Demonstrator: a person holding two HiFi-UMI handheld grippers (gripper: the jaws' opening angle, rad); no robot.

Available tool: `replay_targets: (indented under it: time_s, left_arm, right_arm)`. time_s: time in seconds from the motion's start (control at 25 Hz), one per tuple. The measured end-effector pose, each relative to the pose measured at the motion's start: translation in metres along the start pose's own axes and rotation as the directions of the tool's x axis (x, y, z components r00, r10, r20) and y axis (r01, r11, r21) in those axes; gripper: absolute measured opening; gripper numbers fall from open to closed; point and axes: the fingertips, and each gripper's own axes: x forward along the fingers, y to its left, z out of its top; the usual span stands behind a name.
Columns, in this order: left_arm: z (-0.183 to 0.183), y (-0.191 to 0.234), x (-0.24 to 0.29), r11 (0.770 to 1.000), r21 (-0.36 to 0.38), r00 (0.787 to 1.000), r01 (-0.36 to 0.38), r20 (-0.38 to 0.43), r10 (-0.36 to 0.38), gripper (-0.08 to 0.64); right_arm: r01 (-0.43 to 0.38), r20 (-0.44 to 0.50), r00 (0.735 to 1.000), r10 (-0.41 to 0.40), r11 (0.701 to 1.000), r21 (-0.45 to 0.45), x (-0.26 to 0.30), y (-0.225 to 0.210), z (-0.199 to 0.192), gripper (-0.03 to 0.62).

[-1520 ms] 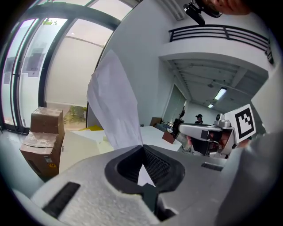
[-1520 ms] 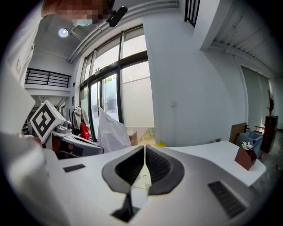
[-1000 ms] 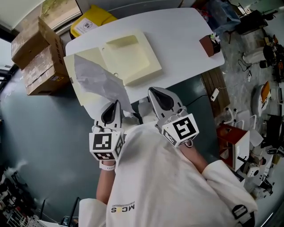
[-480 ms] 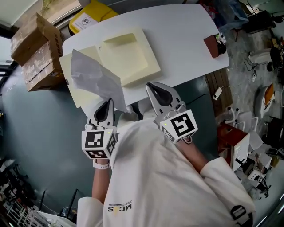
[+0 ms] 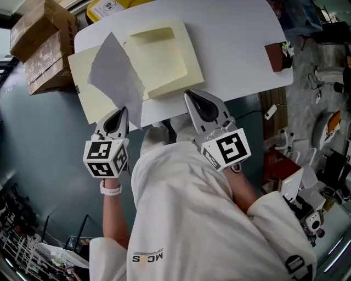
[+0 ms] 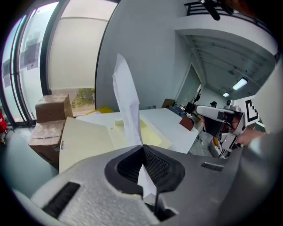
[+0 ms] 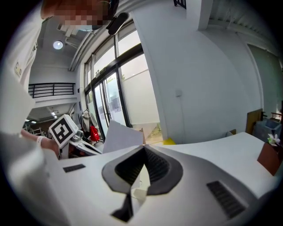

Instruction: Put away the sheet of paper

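Observation:
A pale grey sheet of paper [image 5: 117,77] stands up from my left gripper [image 5: 122,111], which is shut on its lower corner. In the left gripper view the sheet [image 6: 126,101] rises edge-on from between the closed jaws [image 6: 142,148]. It hangs over an open cream folder box [image 5: 164,57] lying on the white table [image 5: 236,38], above the box's flat left flap [image 5: 88,90]. My right gripper [image 5: 190,94] is at the table's near edge, to the right of the sheet, shut with nothing held. The sheet [image 7: 119,136] shows to its left in the right gripper view.
Cardboard boxes [image 5: 41,38] stand on the floor left of the table. A small brown pot with a plant [image 5: 277,55] sits at the table's right edge. A yellow container [image 5: 107,5] is behind the table. Cluttered gear lies on the floor to the right.
My left gripper has moved left with the sheet, away from the right gripper. The sheet now stands over the folder's left flap. The right gripper has shifted only slightly.

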Motion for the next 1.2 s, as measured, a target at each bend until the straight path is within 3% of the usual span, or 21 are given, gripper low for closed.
replay_targets:
  time_s: [0.12,0.2,0.48,0.84,1.2]
  left_arm:
    - [-0.023,0.016,0.020,0.991,-0.119,0.996,0.056,-0.068,-0.064,0.025]
    - [-0.038,0.027,0.031,0.987,-0.148,0.991,0.056,-0.116,-0.073,0.025]
    - [-0.061,0.061,0.054,0.991,-0.130,0.976,-0.002,-0.217,-0.027,0.025]
    - [-0.070,0.090,0.084,0.998,-0.050,0.943,-0.034,-0.331,0.016,0.025]
    - [-0.058,0.117,0.103,0.997,0.029,0.929,-0.073,-0.361,0.079,0.025]
  right_arm:
    - [-0.020,-0.020,1.000,0.020,1.000,0.011,0.008,0.000,-0.006,0.012]
    - [-0.030,-0.035,0.999,0.030,0.999,0.017,0.013,0.001,-0.010,0.012]
    - [-0.044,-0.070,0.996,0.047,0.998,0.042,0.028,-0.003,-0.021,0.012]
    - [-0.072,-0.112,0.991,0.077,0.996,0.043,0.050,-0.002,-0.031,0.012]
    - [-0.094,-0.138,0.985,0.103,0.993,0.075,0.071,0.001,-0.043,0.012]
